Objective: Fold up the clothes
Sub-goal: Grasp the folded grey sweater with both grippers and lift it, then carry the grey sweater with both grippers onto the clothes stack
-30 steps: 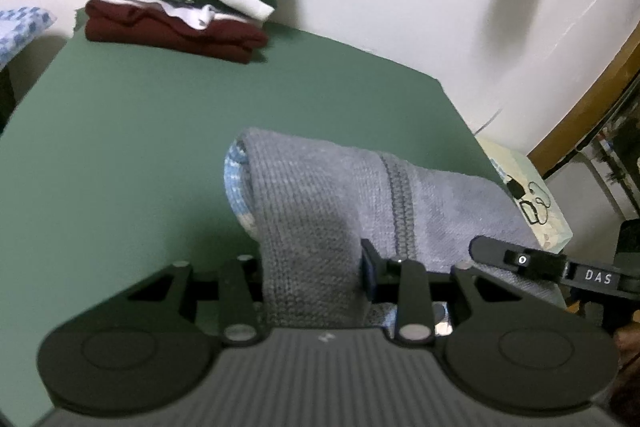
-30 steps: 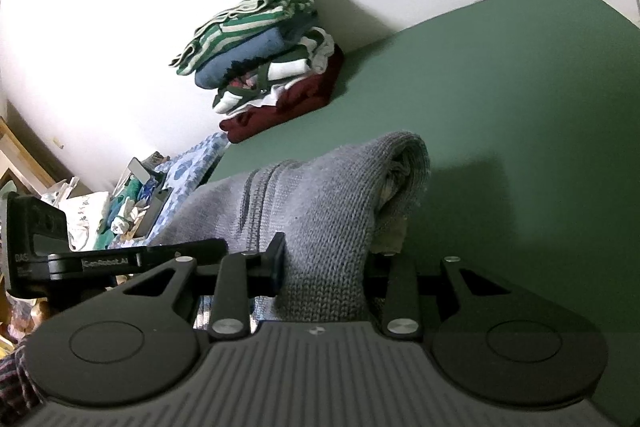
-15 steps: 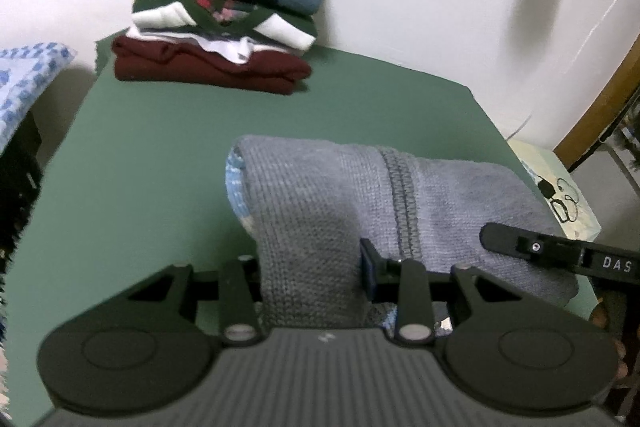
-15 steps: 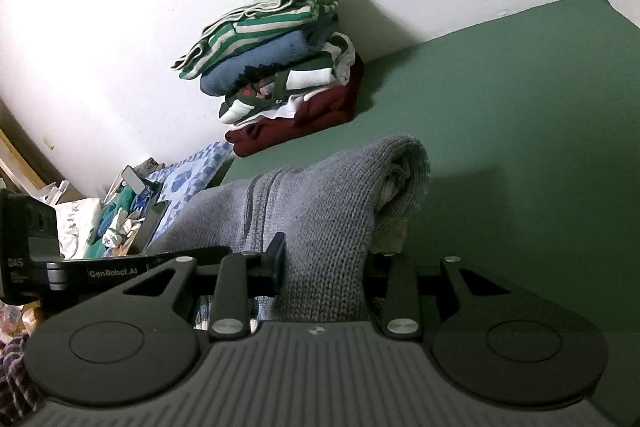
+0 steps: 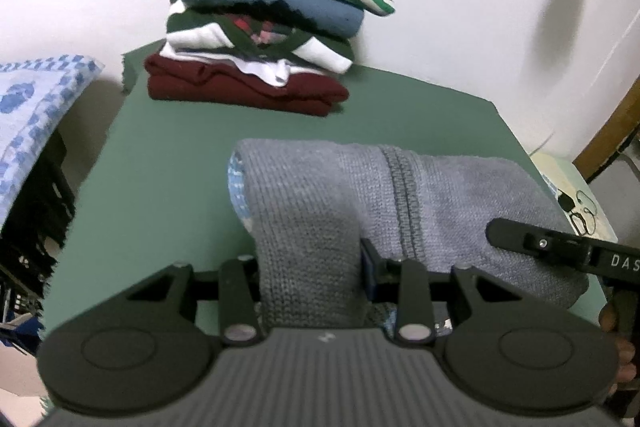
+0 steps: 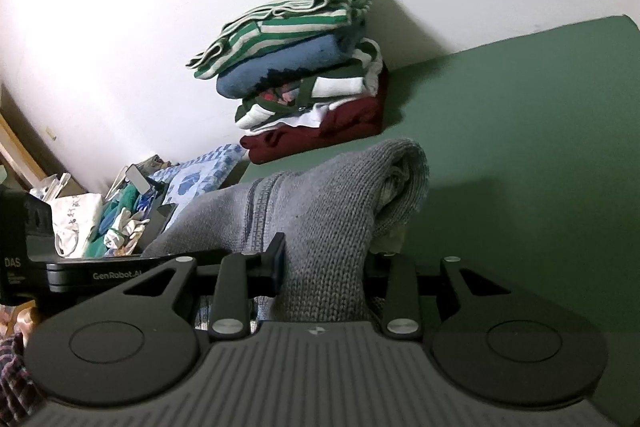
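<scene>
Grey sweater (image 5: 420, 195), folded to a thick bundle, slung between the two grippers above the green table (image 5: 168, 187). A pale blue lining shows at its left end. Whether its underside touches the table cannot be told.

Left gripper (image 5: 310, 267): jaws clamped on the left end of the sweater, knit bunched between the pads. Right gripper (image 6: 324, 267): jaws clamped on the right end, same kind of hold. Each gripper shows at the edge of the other's view, so the two stand near each other, with the bundle spanning them.

Stack (image 5: 260, 39) of folded clothes sits at the far corner of the table against the wall: maroon at the bottom, then white and green, blue, striped green on top. Blue patterned cloth (image 5: 36, 115) off the table's left side. Clutter beyond that, too small to read.

Step, as judged: folding looks done; this is the carry toward the stack. Next move calls for lifting the bundle level above the striped top, both ends together, setting it square, then letting go both ends at once so the fold holds.
</scene>
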